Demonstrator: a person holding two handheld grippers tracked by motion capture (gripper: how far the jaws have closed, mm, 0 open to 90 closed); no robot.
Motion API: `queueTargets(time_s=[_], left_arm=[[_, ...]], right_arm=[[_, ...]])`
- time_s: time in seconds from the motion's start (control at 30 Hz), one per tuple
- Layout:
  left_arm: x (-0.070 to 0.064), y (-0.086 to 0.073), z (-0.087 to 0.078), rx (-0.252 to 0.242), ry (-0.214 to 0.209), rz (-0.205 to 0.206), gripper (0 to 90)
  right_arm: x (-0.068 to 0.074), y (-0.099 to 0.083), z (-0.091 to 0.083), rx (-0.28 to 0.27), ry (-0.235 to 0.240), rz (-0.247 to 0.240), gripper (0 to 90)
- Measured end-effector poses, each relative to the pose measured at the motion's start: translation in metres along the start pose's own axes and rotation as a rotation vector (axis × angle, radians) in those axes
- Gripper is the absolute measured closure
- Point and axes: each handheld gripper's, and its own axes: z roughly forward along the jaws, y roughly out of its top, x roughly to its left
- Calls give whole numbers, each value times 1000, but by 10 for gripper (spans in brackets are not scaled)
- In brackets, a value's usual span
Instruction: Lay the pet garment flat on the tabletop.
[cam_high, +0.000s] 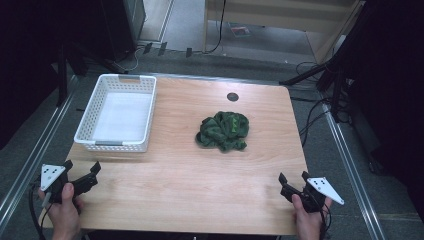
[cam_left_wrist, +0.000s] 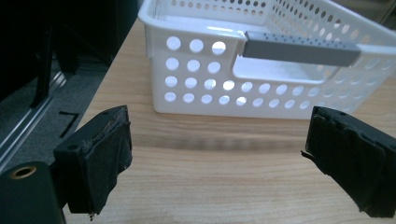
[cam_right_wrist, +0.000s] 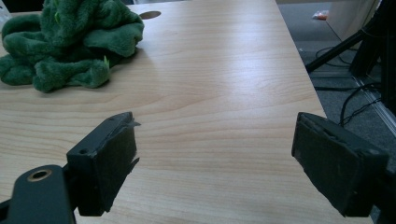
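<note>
Pale wood tabletop (cam_high: 190, 180) carries my work. At its centre, a touch toward two o'clock, lies a crumpled green plush cloth (cam_high: 223, 131), heaped loose, so it should pinch easily anywhere. At ten o'clock sits a white perforated basket (cam_high: 100, 107), mouth up, nothing in it, which I judge to be where the cloth goes. My left claw (cam_high: 80, 171) rests at seven o'clock, jaws wide apart and aimed at the basket's grey handle (cam_left_wrist: 301, 48). My right claw (cam_high: 292, 180) waits at five o'clock, jaws also spread, gripping nothing, pointing toward the cloth. I can read no labels or writing.
</note>
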Motion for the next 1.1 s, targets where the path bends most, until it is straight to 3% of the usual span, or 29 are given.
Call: queueTargets(time_s=[0.33, 0.43, 0.63, 0.83, 1.1], left_arm=[[-3, -1, 1, -6, 4, 17, 76], [-3, -1, 1, -5, 1, 21, 75], [-4, -1, 3, 5, 3, 30, 76], [-6, -2, 3, 11, 2, 51, 76], [-8, -2, 3, 8, -2, 55, 76]], right_arm=[[15, 16, -3, -28, 56, -29, 143], [24, 23, 1, -11, 74, -40, 143], [54, 40, 12, -6, 134, -115, 144], [87, 59, 37, 9, 197, -146, 143], [118, 74, 86, 49, 181, -131, 205]])
